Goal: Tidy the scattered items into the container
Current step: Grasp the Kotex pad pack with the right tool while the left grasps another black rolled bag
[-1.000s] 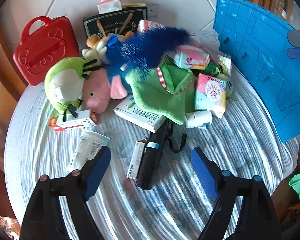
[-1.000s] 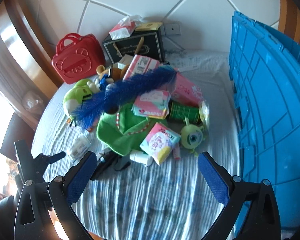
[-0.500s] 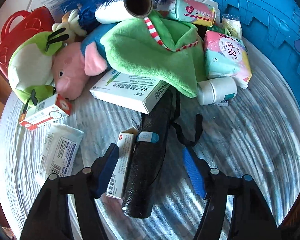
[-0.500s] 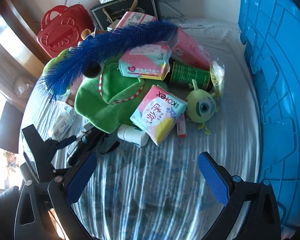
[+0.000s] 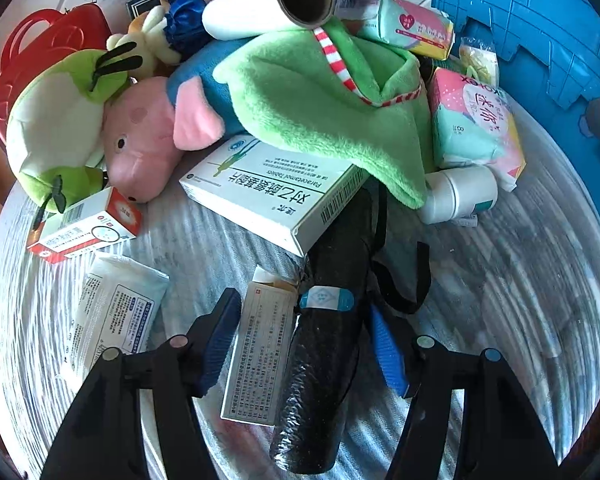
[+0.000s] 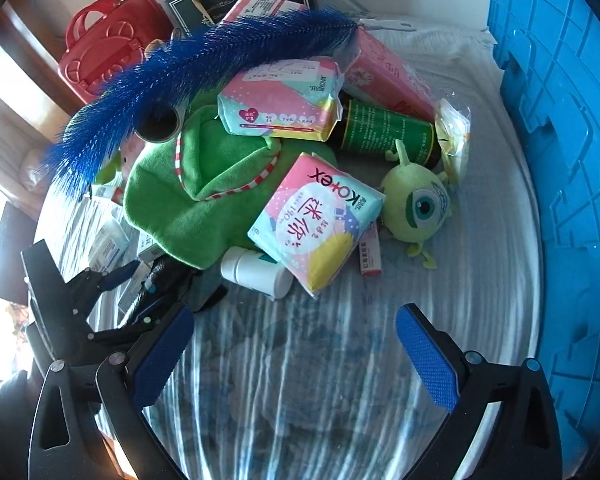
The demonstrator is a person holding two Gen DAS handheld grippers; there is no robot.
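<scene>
A round tabletop (image 6: pixel 300 380) under a striped cloth carries the pile: a white bottle (image 6: pixel 256 272) near centre, a one-eyed green plush (image 6: pixel 418 204) at two o'clock.

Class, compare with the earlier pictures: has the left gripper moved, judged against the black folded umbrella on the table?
Yes. The left gripper has come down towards the black folded umbrella, which now lies between its fingers, and its jaws have just been closing around it.

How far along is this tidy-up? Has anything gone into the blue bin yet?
Nothing looks packed yet: the blue bin shows only its outer wall, its inside hidden. The left gripper, jaws just closing, straddles a black folded umbrella and a slim white box. The right gripper is open, empty. The whole pile, green cloth included, remains.
</scene>
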